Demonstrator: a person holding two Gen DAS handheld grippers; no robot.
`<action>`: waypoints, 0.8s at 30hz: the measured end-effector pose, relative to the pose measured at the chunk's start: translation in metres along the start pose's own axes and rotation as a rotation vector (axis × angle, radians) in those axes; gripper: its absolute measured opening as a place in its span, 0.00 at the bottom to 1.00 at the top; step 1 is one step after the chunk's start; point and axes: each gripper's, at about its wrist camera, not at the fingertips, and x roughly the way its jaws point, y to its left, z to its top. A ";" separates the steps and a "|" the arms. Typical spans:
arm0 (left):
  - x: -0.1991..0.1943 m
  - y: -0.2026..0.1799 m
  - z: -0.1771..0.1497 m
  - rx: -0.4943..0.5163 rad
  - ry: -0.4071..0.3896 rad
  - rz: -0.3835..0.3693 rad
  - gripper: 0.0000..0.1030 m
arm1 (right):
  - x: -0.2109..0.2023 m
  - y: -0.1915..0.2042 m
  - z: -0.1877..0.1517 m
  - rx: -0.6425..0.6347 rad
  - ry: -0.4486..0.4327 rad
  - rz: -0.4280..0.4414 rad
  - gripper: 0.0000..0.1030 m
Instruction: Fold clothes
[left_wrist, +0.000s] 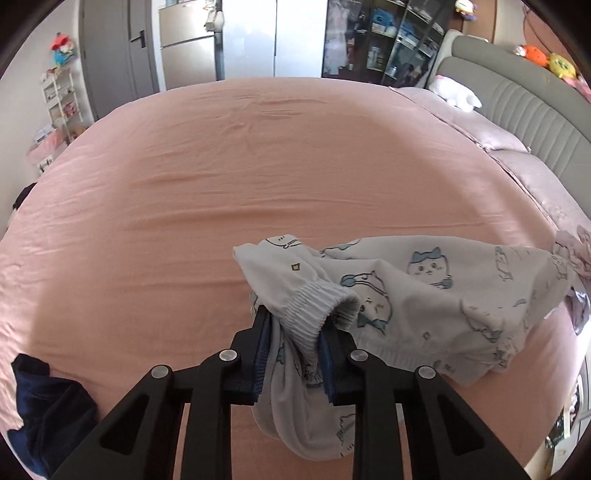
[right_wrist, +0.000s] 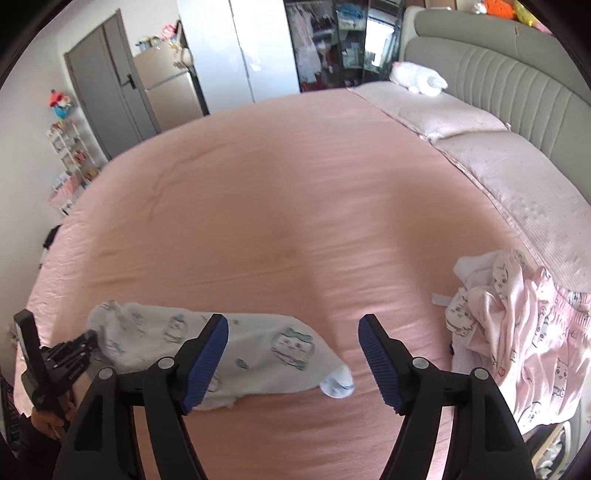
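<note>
Left claw (left_wrist: 295, 325) is clamped on the ribbed cuff end of the white cartoon-print garment (left_wrist: 443, 295); bunched fabric sits between the blue pads and a fold hangs below them. From the grip the garment runs out to the right of the left wrist view, its long axis roughly crosswise over the pink bed sheet (left_wrist: 258, 166), far end toward the headboard (left_wrist: 535, 110) side. In the right wrist view the same garment (right_wrist: 258, 350) lies as a long strip from the left claw (right_wrist: 79, 349) at the left edge, across behind the right claw's left finger (right_wrist: 208, 354), to a loose end between the fingers. Right claw (right_wrist: 293, 334) stands wide open, nothing gripped. A pink printed clothes pile (right_wrist: 517, 332) sits at right; a dark blue garment (left_wrist: 48, 406) lies at the lower left of the left wrist view
</note>
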 end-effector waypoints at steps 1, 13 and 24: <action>-0.003 0.000 0.002 -0.002 -0.007 -0.020 0.17 | -0.001 0.006 -0.002 -0.016 -0.007 0.018 0.72; -0.062 -0.012 0.027 -0.047 -0.014 -0.133 0.11 | 0.043 0.082 -0.068 -0.236 0.150 0.214 0.72; -0.117 -0.027 0.043 -0.142 -0.022 -0.210 0.11 | 0.072 0.077 -0.102 -0.187 0.252 0.216 0.72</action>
